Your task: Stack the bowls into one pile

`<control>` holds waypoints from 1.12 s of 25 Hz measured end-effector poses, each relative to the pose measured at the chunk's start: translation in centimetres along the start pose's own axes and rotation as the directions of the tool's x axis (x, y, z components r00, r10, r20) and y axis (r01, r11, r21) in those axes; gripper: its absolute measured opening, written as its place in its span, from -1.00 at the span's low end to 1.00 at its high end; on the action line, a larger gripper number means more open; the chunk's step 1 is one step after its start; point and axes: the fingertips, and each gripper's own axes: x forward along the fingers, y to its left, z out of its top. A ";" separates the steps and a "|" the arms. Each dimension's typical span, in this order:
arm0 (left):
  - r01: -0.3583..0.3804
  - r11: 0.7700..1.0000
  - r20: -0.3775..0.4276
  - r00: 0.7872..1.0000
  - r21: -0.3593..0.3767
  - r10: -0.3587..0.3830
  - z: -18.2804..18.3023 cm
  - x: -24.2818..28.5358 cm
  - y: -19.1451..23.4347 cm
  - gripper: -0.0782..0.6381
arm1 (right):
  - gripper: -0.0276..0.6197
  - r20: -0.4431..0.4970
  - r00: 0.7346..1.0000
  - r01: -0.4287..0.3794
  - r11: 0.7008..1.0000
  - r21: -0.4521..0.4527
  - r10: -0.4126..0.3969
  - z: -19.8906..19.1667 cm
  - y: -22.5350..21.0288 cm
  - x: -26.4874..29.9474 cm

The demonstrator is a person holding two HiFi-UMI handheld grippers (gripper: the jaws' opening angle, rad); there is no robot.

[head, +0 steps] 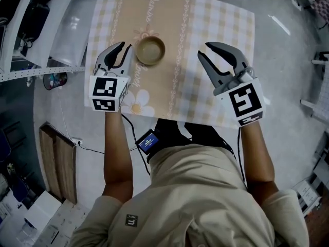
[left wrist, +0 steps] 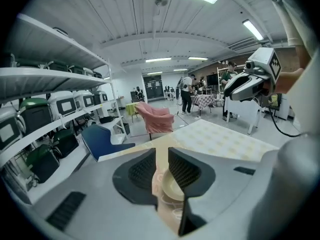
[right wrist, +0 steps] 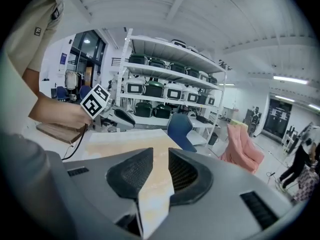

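Tan round bowls (head: 150, 50) look already nested in one pile on the cloth-covered bench (head: 216, 30), just beside my left hand-held gripper (head: 126, 46), which like the right hand-held gripper (head: 203, 49) is spread and empty, so I judge the stacking done and need only withdraw clear.

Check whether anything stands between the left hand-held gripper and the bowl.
Nothing visible does. In the head view the bowl lies just right of the left hand-held gripper, with only bare tablecloth between them.
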 end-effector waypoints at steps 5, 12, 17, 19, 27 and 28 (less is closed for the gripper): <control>-0.035 0.999 0.063 0.997 0.036 0.033 3.9 -3.9 -0.6 -0.55 | -0.69 0.053 0.998 -0.016 1.000 -0.025 0.018 2.2 -0.1 -2.1; -0.115 0.986 0.165 0.982 0.118 0.095 10.2 -10.2 -1.2 -0.63 | -0.84 0.130 0.991 -0.036 0.998 -0.051 0.043 5.8 0.0 -5.3; -0.202 0.966 0.245 0.957 0.163 0.158 14.2 -15.3 -2.0 -0.76 | -0.89 0.190 0.979 -0.055 0.996 -0.074 0.068 8.5 0.6 -7.6; -0.219 0.962 0.273 0.947 0.166 0.169 15.6 -17.3 -2.7 -0.76 | -0.90 0.202 0.976 -0.070 0.994 -0.082 0.085 9.4 1.1 -8.6; -0.262 0.952 0.354 0.915 0.160 0.193 19.2 -24.7 -6.6 -0.76 | -0.90 0.283 0.938 -0.166 0.977 -0.134 0.198 14.1 4.4 -12.9; -0.266 0.952 0.362 0.911 0.154 0.197 19.4 -25.6 -7.0 -0.76 | -0.90 0.289 0.934 -0.176 0.974 -0.146 0.212 14.7 4.9 -13.3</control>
